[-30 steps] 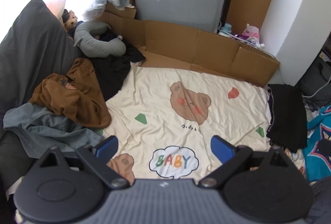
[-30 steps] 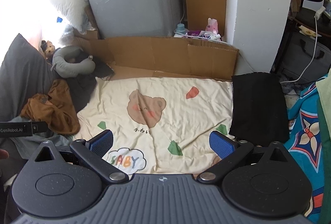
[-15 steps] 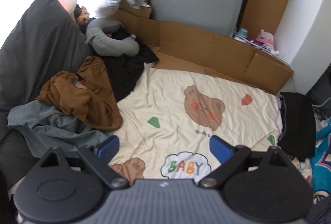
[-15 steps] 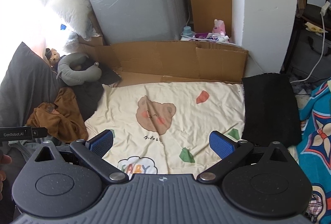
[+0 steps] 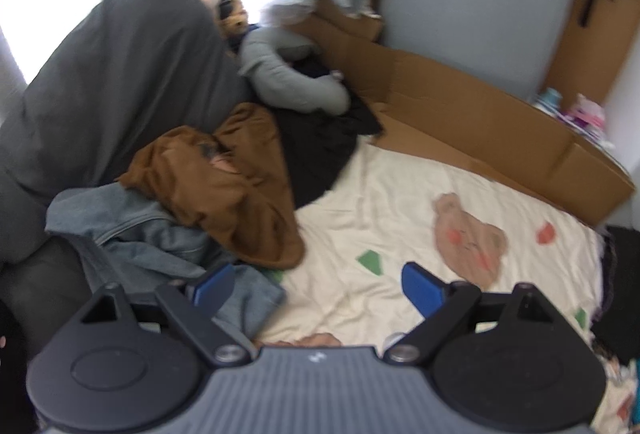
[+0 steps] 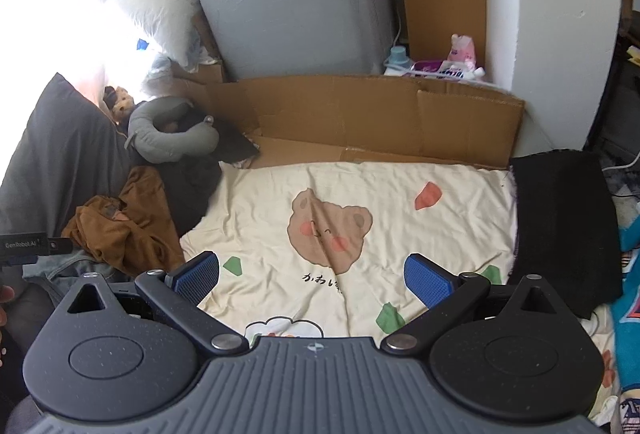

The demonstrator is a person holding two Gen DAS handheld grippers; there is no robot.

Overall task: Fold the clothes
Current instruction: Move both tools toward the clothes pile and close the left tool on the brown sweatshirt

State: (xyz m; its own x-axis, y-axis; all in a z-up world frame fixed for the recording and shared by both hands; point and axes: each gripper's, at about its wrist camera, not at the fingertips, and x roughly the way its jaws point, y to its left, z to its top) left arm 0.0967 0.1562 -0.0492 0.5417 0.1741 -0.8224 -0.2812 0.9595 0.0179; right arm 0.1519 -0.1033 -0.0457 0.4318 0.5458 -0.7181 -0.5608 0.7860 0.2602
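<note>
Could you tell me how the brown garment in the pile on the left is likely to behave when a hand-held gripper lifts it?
The brown garment lies crumpled in soft folds, so it will probably hang limp and stretch out rather than hold shape. It drapes over the blue-grey denim garment, so lifting may drag that along. The fabric looks fairly thick, so perhaps moderately heavy.

Blown-out daylight glare at upper left, motion-blurred left wrist view, sharper right one, fisheye-bent dark corners.
</note>
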